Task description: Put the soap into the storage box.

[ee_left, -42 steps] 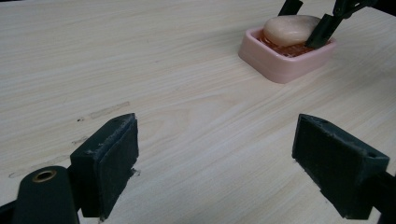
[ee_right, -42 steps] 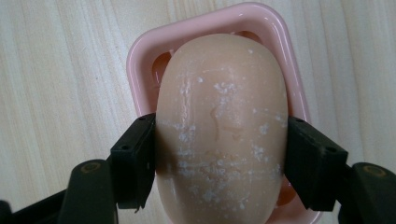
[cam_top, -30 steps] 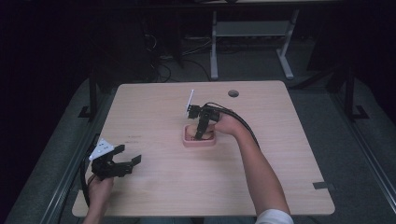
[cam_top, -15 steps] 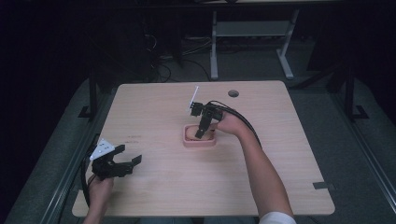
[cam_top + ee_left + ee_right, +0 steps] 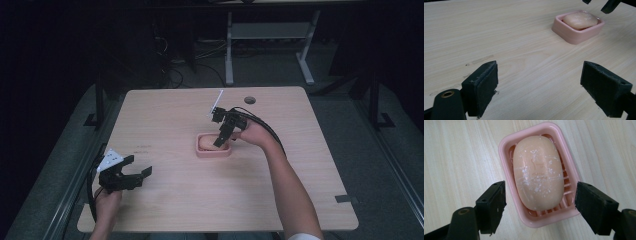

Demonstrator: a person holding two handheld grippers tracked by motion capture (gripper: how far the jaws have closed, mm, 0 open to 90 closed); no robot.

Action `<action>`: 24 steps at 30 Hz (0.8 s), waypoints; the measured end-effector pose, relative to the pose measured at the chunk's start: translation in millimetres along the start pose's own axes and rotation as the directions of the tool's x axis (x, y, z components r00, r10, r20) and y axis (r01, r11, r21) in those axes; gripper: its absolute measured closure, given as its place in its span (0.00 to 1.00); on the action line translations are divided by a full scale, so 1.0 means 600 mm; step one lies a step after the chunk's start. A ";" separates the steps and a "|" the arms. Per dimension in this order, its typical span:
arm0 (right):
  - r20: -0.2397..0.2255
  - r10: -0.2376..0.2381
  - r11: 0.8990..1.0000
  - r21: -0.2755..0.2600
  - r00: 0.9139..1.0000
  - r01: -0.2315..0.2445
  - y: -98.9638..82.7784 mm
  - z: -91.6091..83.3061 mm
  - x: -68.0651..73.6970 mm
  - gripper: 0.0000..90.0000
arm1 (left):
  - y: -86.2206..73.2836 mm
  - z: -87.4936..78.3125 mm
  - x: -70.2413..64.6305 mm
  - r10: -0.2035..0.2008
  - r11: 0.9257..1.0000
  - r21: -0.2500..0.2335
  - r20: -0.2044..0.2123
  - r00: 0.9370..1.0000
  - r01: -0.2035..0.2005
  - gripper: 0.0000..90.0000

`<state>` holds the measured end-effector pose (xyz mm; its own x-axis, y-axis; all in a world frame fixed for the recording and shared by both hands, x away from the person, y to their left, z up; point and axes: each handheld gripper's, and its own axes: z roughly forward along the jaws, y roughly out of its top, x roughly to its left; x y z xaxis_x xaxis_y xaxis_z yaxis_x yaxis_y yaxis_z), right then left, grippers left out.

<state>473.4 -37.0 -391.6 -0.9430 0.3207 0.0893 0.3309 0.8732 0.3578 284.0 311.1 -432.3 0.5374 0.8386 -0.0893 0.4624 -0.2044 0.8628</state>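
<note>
The right hand-held gripper [image 5: 540, 207] is held wide apart above the soap [image 5: 537, 171] in the pink dish [image 5: 506, 142]. The left hand-held gripper [image 5: 539, 85] is also spread apart, over the counter [image 5: 165, 120].

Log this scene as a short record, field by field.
surface: table
dish: pink dish, mid-table
soap: soap lying in the dish
right tongs: right tongs open above the dish, jaws either side of it, not touching the soap
left tongs: left tongs open, at the near left of the table, nothing between the jaws
</note>
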 end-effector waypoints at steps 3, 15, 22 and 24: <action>-0.001 0.006 1.000 -0.011 1.000 -0.006 -0.004 -0.006 -0.001 0.27 | 0.000 0.000 0.001 0.006 1.000 0.007 -0.004 1.000 -0.006 0.16; 0.004 0.020 0.999 -0.028 1.000 -0.020 -0.023 -0.018 0.001 0.27 | 0.000 0.001 -0.001 0.007 1.000 0.007 -0.003 1.000 -0.007 0.16; 0.008 0.033 0.999 -0.041 0.999 -0.033 -0.034 -0.025 -0.001 0.27 | -0.001 0.002 0.000 0.004 1.000 0.007 -0.003 1.000 -0.004 0.16; 0.009 0.036 0.998 -0.047 0.999 -0.036 -0.037 -0.028 -0.001 0.27 | -0.001 0.001 0.000 0.006 1.000 0.007 -0.005 1.000 -0.006 0.16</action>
<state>465.8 -62.8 -383.8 -0.9300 0.3555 0.0934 0.3623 0.8432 0.3972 284.3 310.9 -432.9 0.5368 0.8397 -0.0816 0.4638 -0.2130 0.8599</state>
